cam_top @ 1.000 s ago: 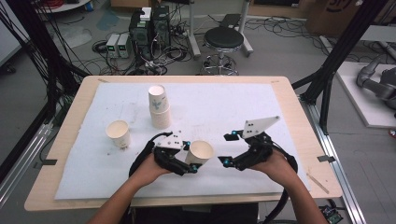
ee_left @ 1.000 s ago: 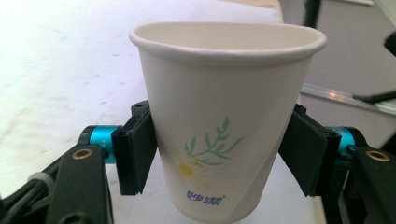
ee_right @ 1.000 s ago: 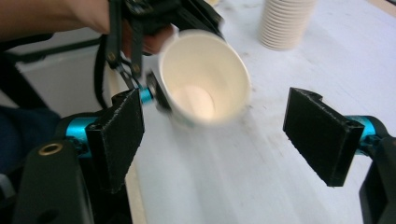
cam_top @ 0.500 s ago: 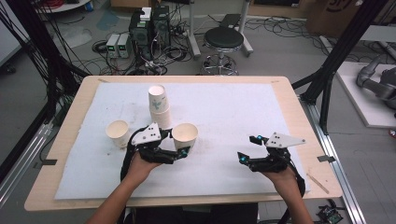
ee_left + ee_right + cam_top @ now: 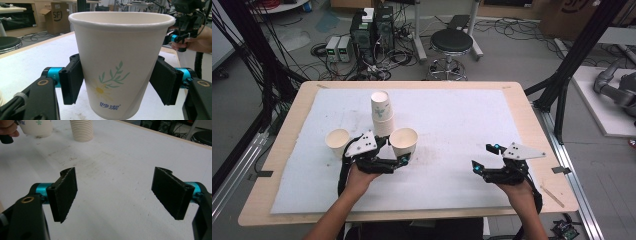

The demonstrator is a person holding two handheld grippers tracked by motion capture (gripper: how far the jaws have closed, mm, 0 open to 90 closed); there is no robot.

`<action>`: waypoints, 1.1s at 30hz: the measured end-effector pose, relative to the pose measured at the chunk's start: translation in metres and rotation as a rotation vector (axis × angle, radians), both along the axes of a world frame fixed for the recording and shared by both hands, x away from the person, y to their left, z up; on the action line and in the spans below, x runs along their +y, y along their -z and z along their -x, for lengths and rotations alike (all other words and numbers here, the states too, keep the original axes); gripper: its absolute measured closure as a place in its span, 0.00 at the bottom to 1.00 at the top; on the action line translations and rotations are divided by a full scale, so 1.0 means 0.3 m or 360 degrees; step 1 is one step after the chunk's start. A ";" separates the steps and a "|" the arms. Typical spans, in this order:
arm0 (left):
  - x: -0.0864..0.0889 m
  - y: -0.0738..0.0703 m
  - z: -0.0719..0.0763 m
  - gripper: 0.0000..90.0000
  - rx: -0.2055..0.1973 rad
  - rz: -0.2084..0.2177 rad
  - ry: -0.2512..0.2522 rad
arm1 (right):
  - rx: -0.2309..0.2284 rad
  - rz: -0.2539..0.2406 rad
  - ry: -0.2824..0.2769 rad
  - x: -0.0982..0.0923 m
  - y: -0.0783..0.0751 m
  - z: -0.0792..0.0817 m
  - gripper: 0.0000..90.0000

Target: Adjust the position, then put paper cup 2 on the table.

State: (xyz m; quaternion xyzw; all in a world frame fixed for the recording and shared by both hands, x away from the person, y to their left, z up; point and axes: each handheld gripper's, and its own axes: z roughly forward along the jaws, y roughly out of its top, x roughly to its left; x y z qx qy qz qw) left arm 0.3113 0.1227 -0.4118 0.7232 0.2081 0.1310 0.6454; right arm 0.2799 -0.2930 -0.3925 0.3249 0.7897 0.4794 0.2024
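A white paper cup (image 5: pixel 403 141) (image 5: pixel 120 62) with a printed flower stands upright between the jaws of my left gripper (image 5: pixel 398 150) (image 5: pixel 117 82). Both black pads press on its sides, just right of the stack. A tall stack of paper cups (image 5: pixel 382 112) (image 5: pixel 81 130) stands upside down on the white mat (image 5: pixel 452 125). Another single cup (image 5: pixel 337 141) sits upright to the left of the stack. My right gripper (image 5: pixel 484 158) (image 5: pixel 117 192) hangs low over the mat near the front right, jaws wide apart with nothing between them.
The mat covers most of the wooden table (image 5: pixel 522 100). Bare mat stretches between the two grippers and toward the far right. A stool (image 5: pixel 452 42) and cabled equipment (image 5: pixel 372 30) stand on the floor beyond the far edge.
Over the last second my left gripper carried the cup left and away, to just beside the stack. My right gripper drew off to the right and sank toward the mat.
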 end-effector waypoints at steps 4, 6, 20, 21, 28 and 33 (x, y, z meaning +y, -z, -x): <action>0.000 0.002 0.000 0.35 0.0005 -0.0001 -0.0014 | -0.0016 -0.0001 0.0008 -0.005 -0.003 0.001 0.23; 0.000 0.003 -0.001 0.35 0.0004 -0.0007 -0.0018 | -0.0017 -0.0010 0.0013 -0.007 -0.003 0.001 0.23; -0.040 0.004 -0.051 0.35 -0.0002 -0.0014 -0.0059 | -0.0032 -0.0005 0.0018 -0.013 -0.006 -0.002 0.23; -0.051 0.002 -0.058 0.35 -0.0005 -0.0015 -0.0055 | -0.0040 -0.0008 0.0021 -0.014 -0.008 -0.003 0.23; -0.139 -0.010 -0.108 0.35 -0.0001 -0.0014 -0.0018 | -0.0055 -0.0021 0.0032 -0.024 -0.014 0.001 0.23; -0.199 -0.011 -0.144 0.35 0.0010 -0.0023 -0.0012 | -0.0043 -0.0028 0.0040 -0.040 -0.011 0.004 0.23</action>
